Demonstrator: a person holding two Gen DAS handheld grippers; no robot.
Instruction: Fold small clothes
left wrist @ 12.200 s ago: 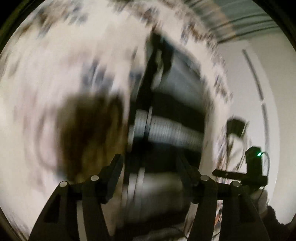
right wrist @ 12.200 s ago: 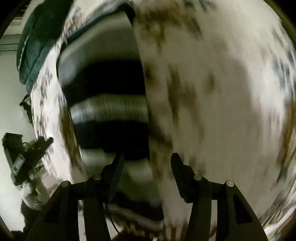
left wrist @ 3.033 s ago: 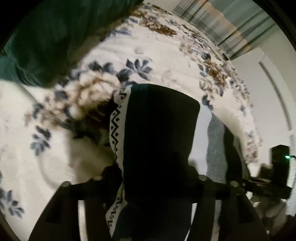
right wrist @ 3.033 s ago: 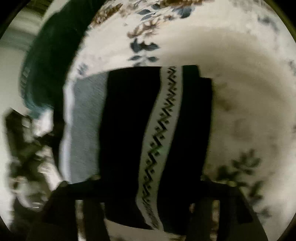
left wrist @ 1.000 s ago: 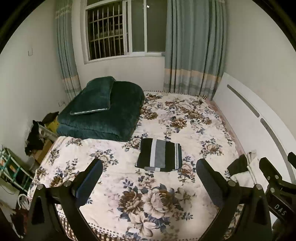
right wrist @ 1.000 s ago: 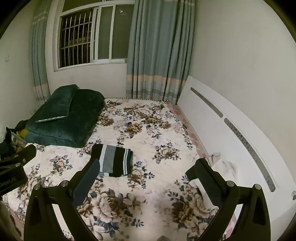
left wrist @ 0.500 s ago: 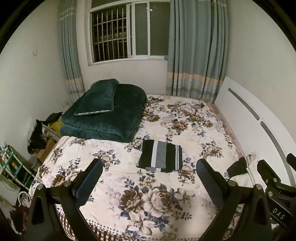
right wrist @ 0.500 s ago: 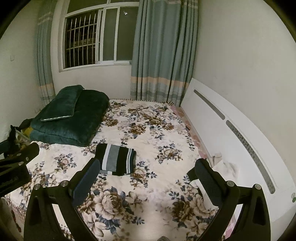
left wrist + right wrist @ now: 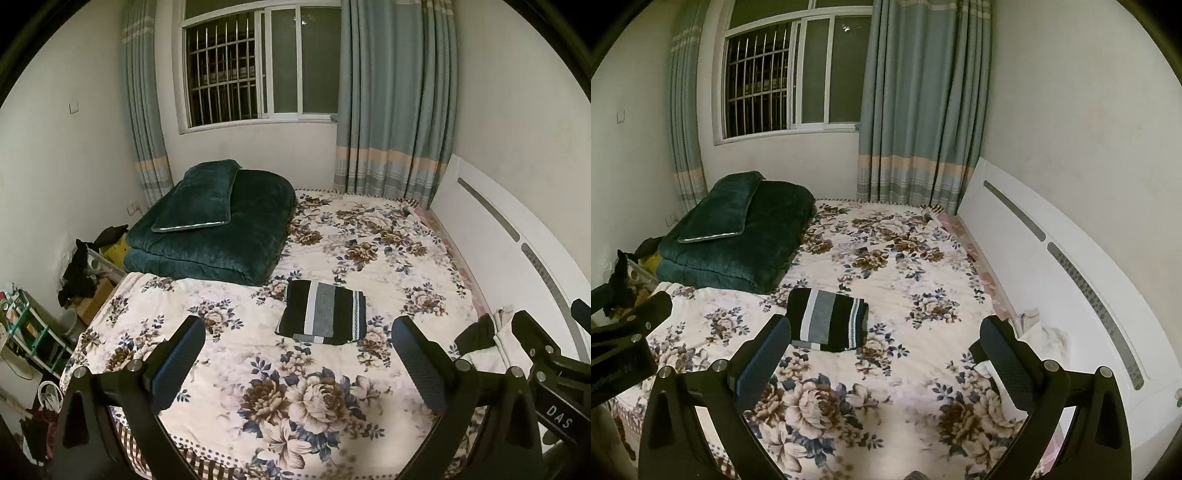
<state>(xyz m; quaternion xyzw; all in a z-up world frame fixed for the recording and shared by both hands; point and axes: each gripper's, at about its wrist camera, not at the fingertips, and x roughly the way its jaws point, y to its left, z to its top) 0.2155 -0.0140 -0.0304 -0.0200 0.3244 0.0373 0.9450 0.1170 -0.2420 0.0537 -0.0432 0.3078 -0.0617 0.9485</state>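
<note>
The folded striped garment (image 9: 322, 313) lay flat on the floral bedspread (image 9: 369, 266) near the green quilt (image 9: 221, 229), while the left gripper (image 9: 297, 363) and right gripper (image 9: 886, 360) hung spread wide, holding nothing.

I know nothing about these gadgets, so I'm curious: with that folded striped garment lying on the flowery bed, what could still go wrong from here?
Little, probably. The folded black, grey and white striped garment lies loose on the soft floral bedspread, so a bump might undo its folds. Both the left gripper and right gripper hang open and apart from it; reaching back in could snag it.
</note>
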